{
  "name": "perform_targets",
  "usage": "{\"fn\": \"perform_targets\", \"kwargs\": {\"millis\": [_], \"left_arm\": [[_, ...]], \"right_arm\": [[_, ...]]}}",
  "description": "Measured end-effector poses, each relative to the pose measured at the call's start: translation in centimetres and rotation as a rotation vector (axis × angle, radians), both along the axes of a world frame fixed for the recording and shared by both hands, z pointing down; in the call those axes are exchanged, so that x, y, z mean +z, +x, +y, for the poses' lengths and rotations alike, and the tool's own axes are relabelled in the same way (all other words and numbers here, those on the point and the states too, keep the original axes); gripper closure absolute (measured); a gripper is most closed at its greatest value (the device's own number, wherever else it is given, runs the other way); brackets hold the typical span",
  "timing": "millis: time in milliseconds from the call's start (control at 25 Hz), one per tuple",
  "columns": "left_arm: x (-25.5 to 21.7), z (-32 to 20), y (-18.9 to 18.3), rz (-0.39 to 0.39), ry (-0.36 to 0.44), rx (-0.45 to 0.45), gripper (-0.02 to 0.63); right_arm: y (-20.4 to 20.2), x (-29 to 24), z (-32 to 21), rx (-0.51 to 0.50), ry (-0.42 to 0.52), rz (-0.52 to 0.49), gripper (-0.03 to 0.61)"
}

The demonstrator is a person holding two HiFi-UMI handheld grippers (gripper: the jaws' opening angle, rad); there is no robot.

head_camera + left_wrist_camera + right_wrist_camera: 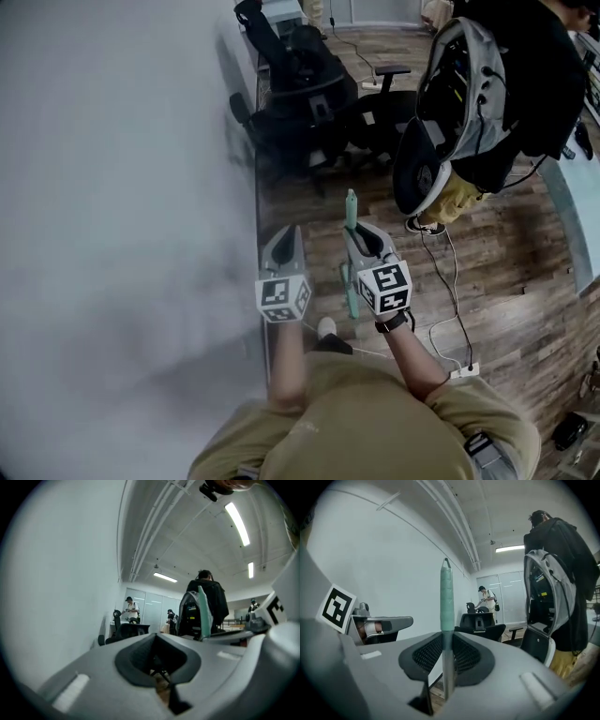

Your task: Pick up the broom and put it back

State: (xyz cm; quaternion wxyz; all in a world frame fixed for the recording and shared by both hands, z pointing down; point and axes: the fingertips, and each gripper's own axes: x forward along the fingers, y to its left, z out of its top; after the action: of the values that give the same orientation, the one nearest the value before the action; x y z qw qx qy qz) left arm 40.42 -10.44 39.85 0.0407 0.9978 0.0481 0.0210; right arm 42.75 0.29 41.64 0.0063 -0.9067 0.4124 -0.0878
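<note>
The broom's handle stands upright between the jaws of my right gripper, which is shut on its thin metal shaft just under the green grip. From the head view the green grip pokes up ahead of the right gripper, and more of the broom shows below it. The brush end is hidden. My left gripper hangs beside it, close to the white wall, shut with nothing in it. In the left gripper view, the left gripper points level and the green grip shows at the right.
A white wall fills the left side. Black office chairs stand ahead along the wall. A person in dark clothes with a grey backpack stands ahead to the right. A cable and power strip lie on the wooden floor.
</note>
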Motion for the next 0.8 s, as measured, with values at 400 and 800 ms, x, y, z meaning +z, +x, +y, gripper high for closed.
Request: {"fn": "perform_targets", "kwargs": {"millis": [400, 800], "left_arm": [[6.0, -11.1, 13.0, -0.043, -0.031, 0.05, 0.611], [14.4, -16.1, 20.1, -0.229, -0.078, -0.007, 0.611]], "right_arm": [[14.0, 8.2, -10.7, 0.098, -0.079, -0.082, 0.5], [24.0, 15.4, -17.2, 0.019, -0.109, -0.216, 0.499]]}}
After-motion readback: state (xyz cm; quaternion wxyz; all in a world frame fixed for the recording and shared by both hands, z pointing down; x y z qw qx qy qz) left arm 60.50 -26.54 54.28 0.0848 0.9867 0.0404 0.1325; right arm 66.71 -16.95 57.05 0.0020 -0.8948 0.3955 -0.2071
